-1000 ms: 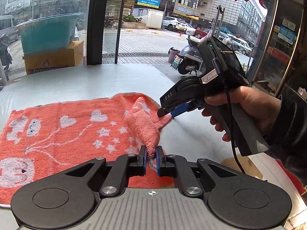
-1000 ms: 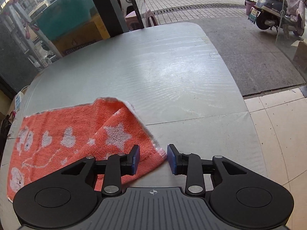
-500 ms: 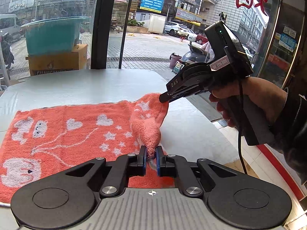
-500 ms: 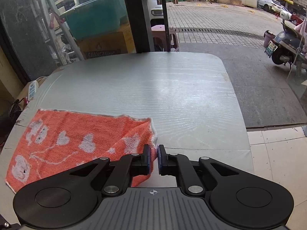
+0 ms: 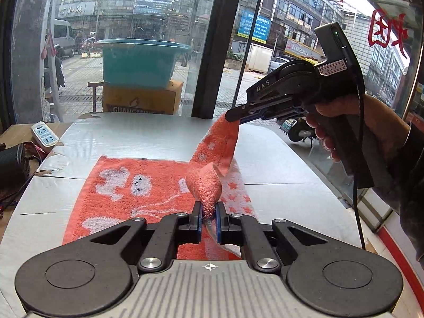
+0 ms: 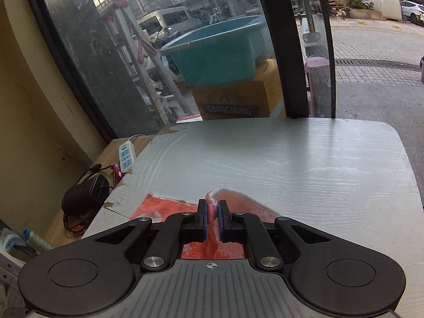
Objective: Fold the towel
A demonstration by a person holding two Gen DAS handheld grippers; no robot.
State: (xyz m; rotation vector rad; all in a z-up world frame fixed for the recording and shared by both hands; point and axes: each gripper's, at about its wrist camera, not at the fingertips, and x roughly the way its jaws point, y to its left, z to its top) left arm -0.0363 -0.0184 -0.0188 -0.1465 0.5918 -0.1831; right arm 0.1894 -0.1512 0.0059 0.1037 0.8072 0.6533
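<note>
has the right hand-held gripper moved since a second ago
Yes. In the left wrist view the right hand-held gripper has risen from the table, lifting the towel corner against the window frame.

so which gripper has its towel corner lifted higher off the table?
The right gripper: its corner of the towel hangs well above the table. The left gripper pinches its corner lower, just over the flat part.

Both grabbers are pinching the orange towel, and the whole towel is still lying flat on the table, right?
Not quite. Both the left gripper and the right gripper are shut on the orange towel, but it isn't all flat: the left wrist view shows its right end lifted off the table, hanging from the right gripper.
</note>
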